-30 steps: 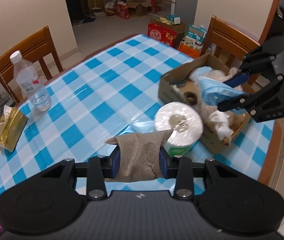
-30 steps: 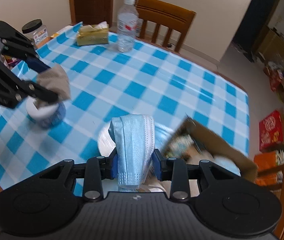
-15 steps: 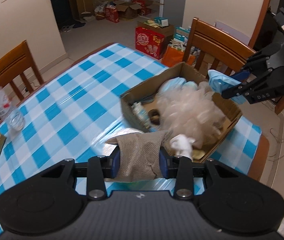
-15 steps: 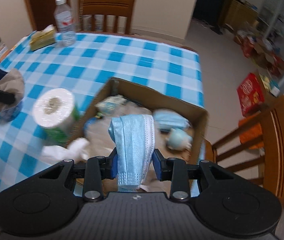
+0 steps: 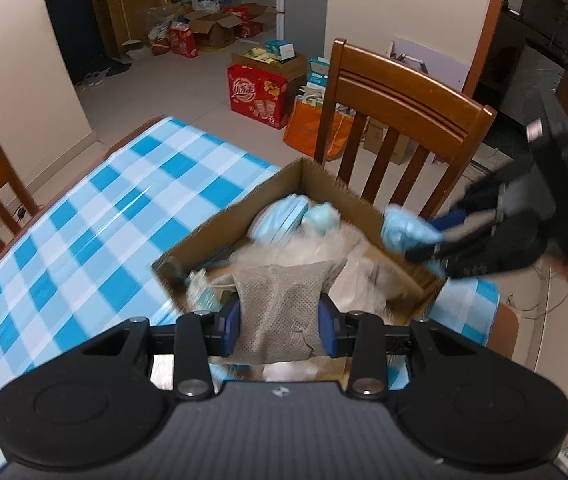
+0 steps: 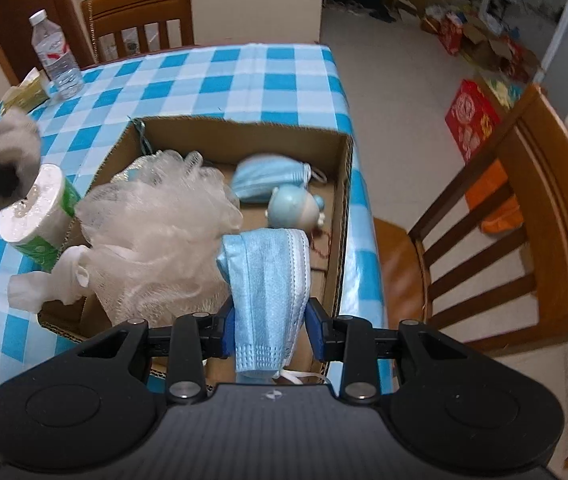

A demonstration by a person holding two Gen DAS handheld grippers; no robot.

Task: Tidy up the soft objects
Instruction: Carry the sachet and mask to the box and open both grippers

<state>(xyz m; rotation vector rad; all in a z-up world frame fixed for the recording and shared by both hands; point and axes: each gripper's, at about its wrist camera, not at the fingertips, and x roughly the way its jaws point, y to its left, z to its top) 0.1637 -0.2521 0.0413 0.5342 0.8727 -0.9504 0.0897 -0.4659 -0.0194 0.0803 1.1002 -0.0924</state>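
Note:
My left gripper (image 5: pixel 280 316) is shut on a beige perforated cloth (image 5: pixel 280 308) and holds it over the near end of the cardboard box (image 5: pixel 220 220). My right gripper (image 6: pixel 270 328) is shut on a folded blue face mask (image 6: pixel 268 280) above the box (image 6: pixel 344 184); it shows at the right of the left wrist view (image 5: pixel 408 232). Inside the box lie a cream mesh bath pouf (image 6: pixel 160 220), another blue mask (image 6: pixel 268 180) and a small blue plush toy (image 6: pixel 296 206).
A toilet paper roll (image 6: pixel 40 212) stands left of the box on the blue checked tablecloth (image 6: pixel 220 76). A water bottle (image 6: pixel 56 56) and a tissue pack (image 6: pixel 28 88) are at the far edge. Wooden chairs (image 6: pixel 524 220) flank the table.
Both grippers have swung over the cardboard box with their loads still held. The left view has moved from the toilet roll to directly above the box.

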